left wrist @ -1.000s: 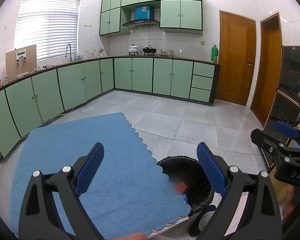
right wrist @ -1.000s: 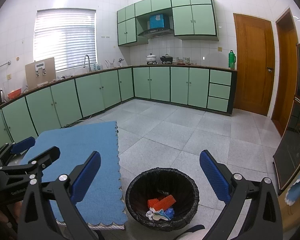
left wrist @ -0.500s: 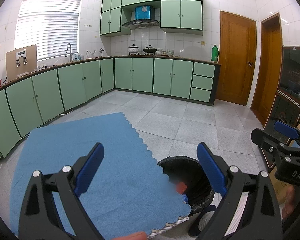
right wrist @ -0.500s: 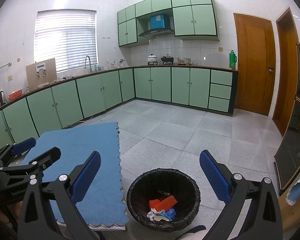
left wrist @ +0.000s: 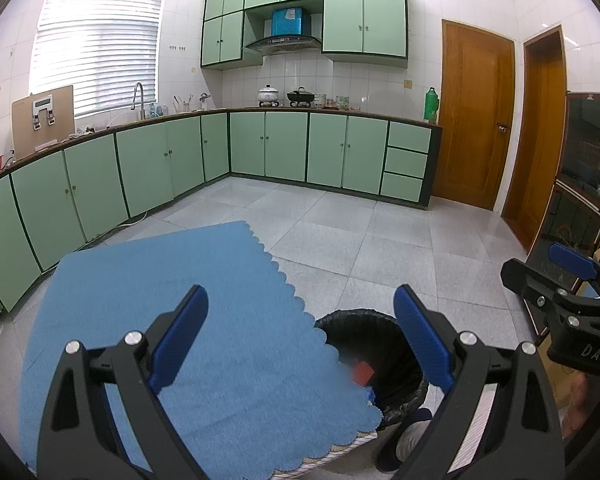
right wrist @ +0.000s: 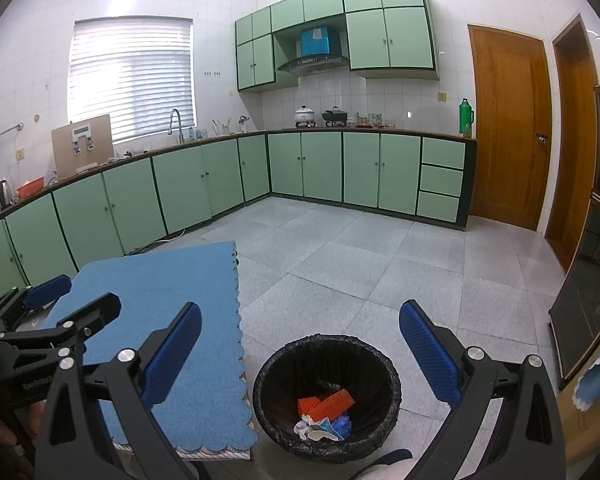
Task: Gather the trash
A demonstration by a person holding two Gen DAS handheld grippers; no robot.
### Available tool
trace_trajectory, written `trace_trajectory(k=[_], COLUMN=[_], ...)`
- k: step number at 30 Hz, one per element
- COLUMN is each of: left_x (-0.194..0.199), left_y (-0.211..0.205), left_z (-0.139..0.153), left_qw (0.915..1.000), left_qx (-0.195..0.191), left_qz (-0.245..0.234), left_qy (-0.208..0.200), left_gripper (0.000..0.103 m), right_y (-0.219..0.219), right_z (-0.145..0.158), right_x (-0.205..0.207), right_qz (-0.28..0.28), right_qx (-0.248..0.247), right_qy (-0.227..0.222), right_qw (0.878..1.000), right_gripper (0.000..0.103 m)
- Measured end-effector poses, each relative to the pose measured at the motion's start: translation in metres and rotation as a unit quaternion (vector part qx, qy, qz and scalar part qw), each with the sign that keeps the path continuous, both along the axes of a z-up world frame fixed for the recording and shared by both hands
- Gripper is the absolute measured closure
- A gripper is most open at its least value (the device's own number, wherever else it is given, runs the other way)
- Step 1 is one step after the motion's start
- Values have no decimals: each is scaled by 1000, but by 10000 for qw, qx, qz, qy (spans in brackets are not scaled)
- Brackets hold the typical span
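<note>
— What does the right wrist camera catch that the left one misses?

— The inside of the black-lined trash bin [right wrist: 327,394] on the kitchen floor: orange ridged pieces [right wrist: 326,400], crumpled white and blue scraps [right wrist: 322,428] at the bottom. From the left wrist, the blue scalloped cloth [left wrist: 172,320] on the table covers half the bin [left wrist: 364,322], leaving only a blurred orange patch. The right view also shows the left gripper [right wrist: 52,304] from the side, over the cloth.

— And the grippers?

— Left gripper [left wrist: 300,344]: blue pads spread wide apart, nothing between them, held above the cloth's edge. Right gripper [right wrist: 300,356]: equally wide, empty, the bin framed between its fingers but well below, touching nothing
</note>
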State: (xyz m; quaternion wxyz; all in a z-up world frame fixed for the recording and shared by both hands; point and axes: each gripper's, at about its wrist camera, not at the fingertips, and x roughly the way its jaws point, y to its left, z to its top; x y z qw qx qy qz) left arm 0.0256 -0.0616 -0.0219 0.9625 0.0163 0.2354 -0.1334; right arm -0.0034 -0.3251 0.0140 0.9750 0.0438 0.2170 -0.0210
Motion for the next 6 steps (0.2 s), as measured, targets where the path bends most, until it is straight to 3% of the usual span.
trace_trajectory(k=[6], left_x=[2], left_y=[0], left_z=[-2], left_qw=[10000], left_qx=[5], left_qz=[2], left_qy=[21], left_gripper=[12], right_y=[0], right_z=[-1], right_x=[1], right_qz=[4], right_qx=[-1], right_qy=[2], right_qw=[10000], right_gripper=[6])
